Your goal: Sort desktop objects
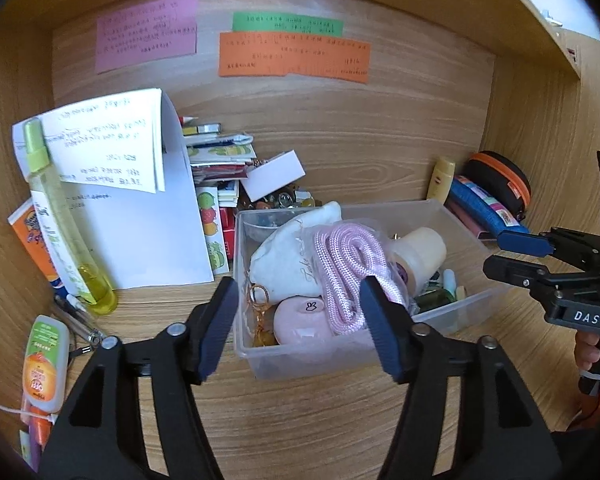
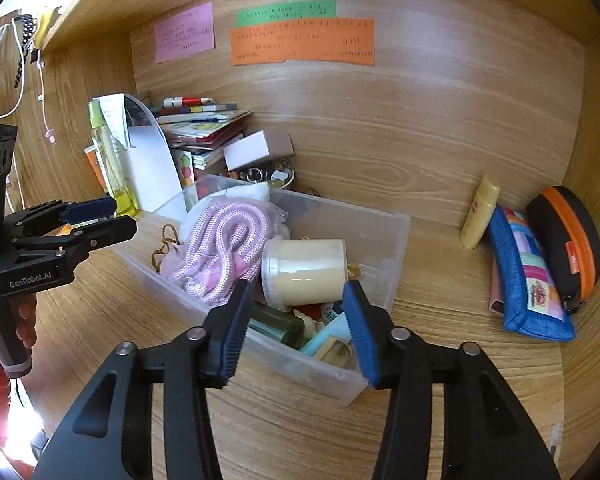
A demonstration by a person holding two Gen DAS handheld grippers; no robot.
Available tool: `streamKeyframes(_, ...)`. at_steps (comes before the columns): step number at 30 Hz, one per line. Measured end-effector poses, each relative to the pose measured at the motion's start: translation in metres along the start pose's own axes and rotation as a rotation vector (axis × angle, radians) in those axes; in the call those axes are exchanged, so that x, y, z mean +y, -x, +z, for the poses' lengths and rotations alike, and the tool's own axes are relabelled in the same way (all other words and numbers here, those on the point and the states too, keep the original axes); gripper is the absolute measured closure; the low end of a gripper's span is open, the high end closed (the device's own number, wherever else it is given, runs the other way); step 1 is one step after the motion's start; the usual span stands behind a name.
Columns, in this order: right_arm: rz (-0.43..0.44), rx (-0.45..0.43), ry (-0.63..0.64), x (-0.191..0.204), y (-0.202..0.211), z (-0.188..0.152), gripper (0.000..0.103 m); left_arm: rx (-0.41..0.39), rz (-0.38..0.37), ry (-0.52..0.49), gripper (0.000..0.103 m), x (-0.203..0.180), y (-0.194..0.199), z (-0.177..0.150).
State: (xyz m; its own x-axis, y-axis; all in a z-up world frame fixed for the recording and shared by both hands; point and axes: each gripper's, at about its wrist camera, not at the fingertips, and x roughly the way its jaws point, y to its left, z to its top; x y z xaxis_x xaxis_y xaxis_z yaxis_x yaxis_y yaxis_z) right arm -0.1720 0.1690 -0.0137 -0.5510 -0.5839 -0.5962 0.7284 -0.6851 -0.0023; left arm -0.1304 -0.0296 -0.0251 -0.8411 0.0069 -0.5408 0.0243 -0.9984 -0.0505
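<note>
Two black handheld grippers with blue finger pads hover over the wooden desk: the left gripper point(image 1: 298, 320) and the right gripper point(image 2: 296, 324), each with fingers spread wide and holding nothing. Between them, near the desk's middle, sits one clear plastic bin point(image 2: 396, 240), crammed. In it lie one coiled pink braided rope point(image 2: 224, 236), one cream cylindrical jar point(image 2: 304, 270) on its side, one white cloth pouch point(image 1: 284, 256) and one pink round compact point(image 1: 300, 320); smaller bits under the jar are too jumbled to name. Toward the desk's right edge rest one blue patchwork pouch point(image 2: 528, 280), one black case with orange zipper point(image 2: 564, 236) and one pale yellow tube point(image 2: 480, 216) leaning on the back wall. At the left edge stands one tall yellow-green spray bottle point(image 1: 64, 220) against white papers point(image 1: 148, 216), with a stack of books point(image 2: 204, 128) behind, partly hidden. Three coloured notes hang on the back wall: one pink point(image 1: 148, 32), one green point(image 1: 288, 23), one orange point(image 1: 294, 58), their writing illegible.
</note>
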Motion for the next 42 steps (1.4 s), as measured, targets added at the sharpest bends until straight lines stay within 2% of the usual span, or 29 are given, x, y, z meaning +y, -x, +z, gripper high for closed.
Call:
streamKeyframes(3,-0.009,-0.018,-0.001,0.003,0.01,-0.001,0.051,-0.02,0.013,0.005,0.025,-0.002,0.01,0.0)
streamKeyframes(8,-0.026,-0.063,-0.003,0.007,0.029,-0.003,0.037,-0.061,0.033,0.014,0.01,-0.007,0.03,-0.002)
streamKeyframes(12,-0.033,-0.095,-0.015,0.011,0.044,-0.007,0.026,-0.085,0.049,0.018,0.004,-0.012,0.045,-0.003)
streamKeyframes(16,-0.04,-0.109,-0.035,0.013,0.055,-0.011,0.018,-0.115,0.069,0.027,0.003,-0.018,0.061,-0.008)
streamKeyframes(20,-0.082,-0.121,-0.026,0.02,0.064,-0.017,0.017,-0.145,0.094,0.033,0.003,-0.025,0.073,-0.013)
streamKeyframes(24,-0.083,-0.136,-0.024,0.024,0.074,-0.022,0.014,-0.163,0.117,0.033,0.002,-0.03,0.081,-0.022)
streamKeyframes(28,-0.077,-0.16,-0.045,0.028,0.085,-0.03,0.004,-0.157,0.097,0.049,0.002,-0.034,0.086,-0.028)
streamKeyframes(31,-0.084,-0.165,-0.047,0.031,0.089,-0.034,0.003,-0.159,0.086,0.063,0.002,-0.037,0.089,-0.034)
streamKeyframes(42,-0.092,-0.139,-0.081,0.027,0.087,-0.045,0.003,-0.178,0.132,0.058,0.002,-0.041,0.087,-0.039)
